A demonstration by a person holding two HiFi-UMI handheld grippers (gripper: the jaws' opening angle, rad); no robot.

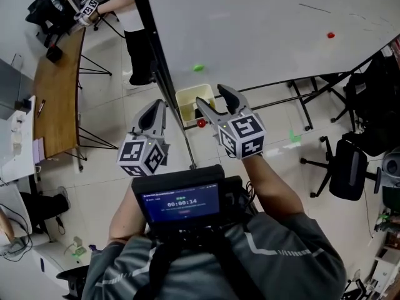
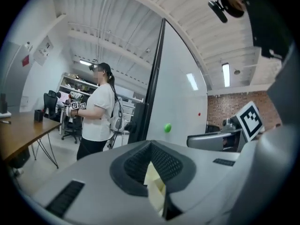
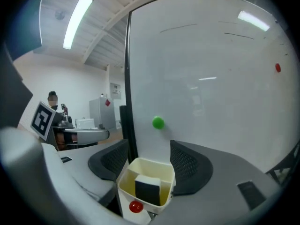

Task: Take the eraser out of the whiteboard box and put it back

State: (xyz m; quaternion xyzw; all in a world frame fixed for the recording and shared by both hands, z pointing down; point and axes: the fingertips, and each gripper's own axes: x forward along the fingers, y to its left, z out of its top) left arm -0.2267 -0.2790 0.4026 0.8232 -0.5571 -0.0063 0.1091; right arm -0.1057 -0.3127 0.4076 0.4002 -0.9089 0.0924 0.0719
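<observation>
Right tongs (image 1: 212, 97): spread, empty, box (image 3: 122, 182) just ahead.
Box: at whiteboard (image 3: 211, 93) edge.
Eraser (image 3: 147, 189): upright inside box.
Left tongs (image 1: 157, 106): tips seemingly pressed together.

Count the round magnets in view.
3: green magnet on the whiteboard above the box; red magnet far right; second red magnet on the box's front. More may be hidden.
</observation>
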